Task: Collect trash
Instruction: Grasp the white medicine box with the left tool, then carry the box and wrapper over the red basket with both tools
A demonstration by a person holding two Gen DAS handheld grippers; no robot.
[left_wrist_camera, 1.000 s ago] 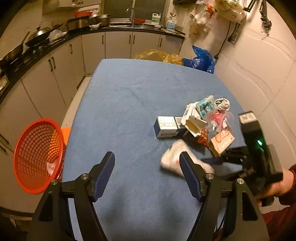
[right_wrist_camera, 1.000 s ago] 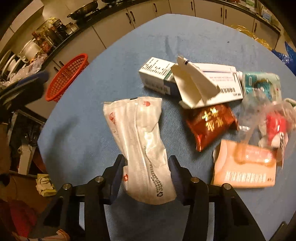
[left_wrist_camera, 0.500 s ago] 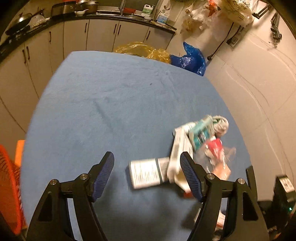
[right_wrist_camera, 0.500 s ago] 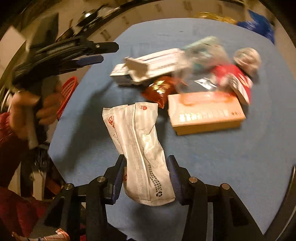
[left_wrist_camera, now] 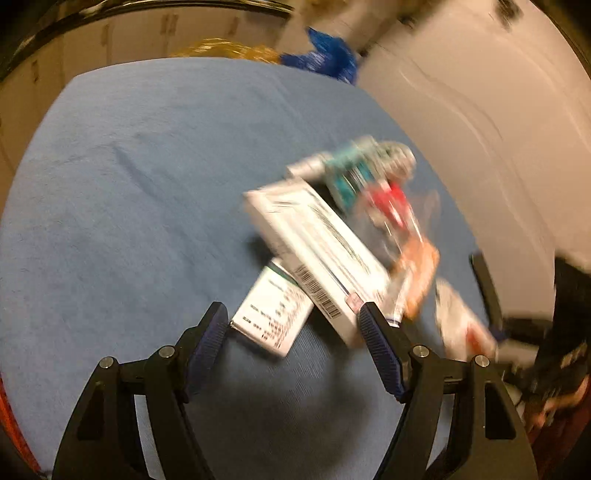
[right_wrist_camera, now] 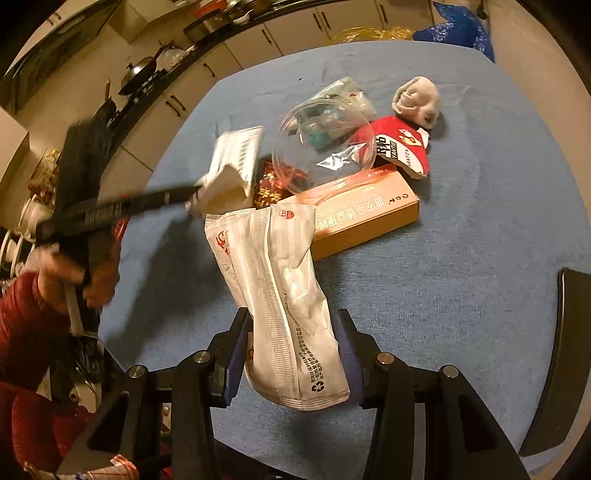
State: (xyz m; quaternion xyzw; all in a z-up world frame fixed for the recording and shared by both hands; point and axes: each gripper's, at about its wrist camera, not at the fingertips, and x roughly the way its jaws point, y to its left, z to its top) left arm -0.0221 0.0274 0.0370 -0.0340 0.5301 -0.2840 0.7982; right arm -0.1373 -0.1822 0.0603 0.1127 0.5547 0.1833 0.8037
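Note:
A pile of trash lies on the blue-clothed table [right_wrist_camera: 480, 240]. My right gripper [right_wrist_camera: 293, 321] is shut on a white plastic wrapper [right_wrist_camera: 280, 288], which hangs forward over an orange box [right_wrist_camera: 365, 210]. My left gripper [left_wrist_camera: 293, 321] is open and tilted down. A small white box [left_wrist_camera: 273, 314] and the end of a long white box [left_wrist_camera: 317, 251] lie between and just ahead of its fingertips, with no pad pressing. In the right wrist view the left gripper [right_wrist_camera: 122, 206] reaches in from the left to the long white box [right_wrist_camera: 236, 158]. The left wrist view is blurred.
The pile also holds a clear plastic cup [right_wrist_camera: 325, 144], a red wrapper [right_wrist_camera: 402, 147], a dark red snack packet [right_wrist_camera: 273, 188] and a grey crumpled wad [right_wrist_camera: 417, 99]. A blue bag [right_wrist_camera: 458, 26] sits beyond the table, cabinets [right_wrist_camera: 207, 74] behind. A red-sleeved hand [right_wrist_camera: 74, 280] holds the left gripper.
The left gripper swung right and down from the bare cloth onto the two white boxes; the orange basket left its view. The right gripper rolled and drew back with the wrapper still held.

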